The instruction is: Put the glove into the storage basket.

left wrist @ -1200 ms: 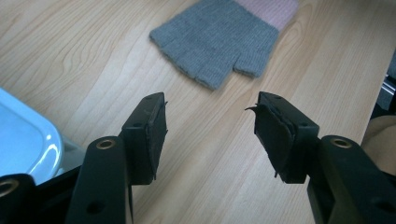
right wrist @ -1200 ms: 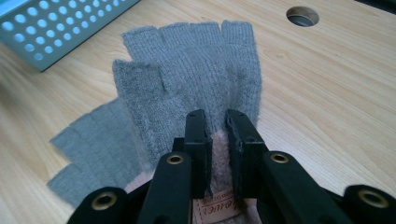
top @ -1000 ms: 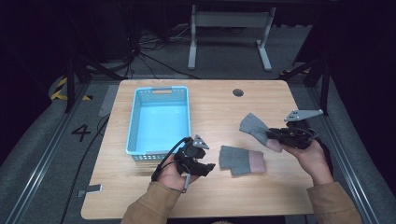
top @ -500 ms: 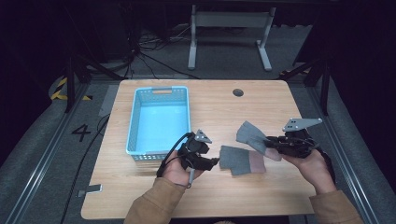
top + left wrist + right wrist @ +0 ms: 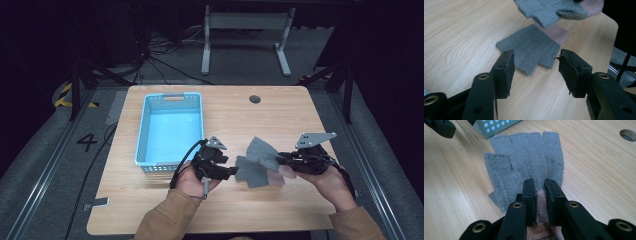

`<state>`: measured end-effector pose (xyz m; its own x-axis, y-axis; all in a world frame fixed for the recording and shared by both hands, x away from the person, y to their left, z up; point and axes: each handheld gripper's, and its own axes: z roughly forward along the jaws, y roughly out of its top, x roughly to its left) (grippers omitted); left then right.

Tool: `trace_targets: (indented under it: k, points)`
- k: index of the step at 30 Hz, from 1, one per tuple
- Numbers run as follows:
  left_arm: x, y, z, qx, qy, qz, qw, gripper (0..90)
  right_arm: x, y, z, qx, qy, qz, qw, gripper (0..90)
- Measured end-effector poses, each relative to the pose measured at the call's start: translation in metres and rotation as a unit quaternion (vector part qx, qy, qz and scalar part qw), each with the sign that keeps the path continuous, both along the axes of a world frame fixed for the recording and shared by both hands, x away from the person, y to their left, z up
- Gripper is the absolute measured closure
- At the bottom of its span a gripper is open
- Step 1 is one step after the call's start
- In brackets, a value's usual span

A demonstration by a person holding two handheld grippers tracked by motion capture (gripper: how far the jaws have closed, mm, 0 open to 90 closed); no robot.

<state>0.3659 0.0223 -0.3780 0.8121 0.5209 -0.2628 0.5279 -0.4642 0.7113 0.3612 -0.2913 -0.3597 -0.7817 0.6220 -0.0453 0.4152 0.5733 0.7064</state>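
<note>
From above, my right tool pinches one grey glove by its pink cuff, carried over the second glove on the worktop. Along my left tool, jaws spread, that flat glove lies ahead: I should square up before closing. Along my right tool, the held glove hangs flat; I should keep it level.

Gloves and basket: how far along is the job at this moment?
Early on. The blue basket holds nothing. In hand: the right gripper is shut on the pink cuff of one grey glove, lifted above the table. The second glove lies flat on the wood, with the left gripper open and pointed at it, not touching. Left, probably: grip that second glove and put both into the basket.
</note>
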Motion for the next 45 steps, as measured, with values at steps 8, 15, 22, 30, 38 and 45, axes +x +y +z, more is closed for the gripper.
trace_targets:
  k: [8,15,22,30,38,45]
  points:
    - [0.000,-0.002,-0.003,0.001,0.000,-0.010,0.9999,50.8,0.001,0.010,-0.012,-0.020,0.002,0.032,0.9993,79.2]
    - [-0.001,-0.003,-0.004,0.004,-0.008,-0.019,0.9998,54.4,0.005,0.014,-0.023,-0.030,0.012,0.035,0.9988,79.1]
    - [-0.005,-0.007,-0.007,0.035,-0.024,-0.037,0.9984,59.1,0.007,0.020,-0.031,-0.040,0.021,0.042,0.9981,78.9]
    - [-0.005,-0.009,-0.009,0.034,-0.014,-0.047,0.9982,58.9,0.009,0.023,-0.039,-0.054,0.029,0.048,0.9970,78.7]
    - [-0.006,-0.012,-0.014,0.055,-0.009,-0.045,0.9974,60.1,0.010,0.026,-0.045,-0.062,0.034,0.048,0.9963,78.2]
    - [-0.005,-0.013,-0.013,0.056,-0.010,-0.056,0.9968,59.4,0.010,0.022,-0.039,-0.038,0.034,0.041,0.9978,63.1]
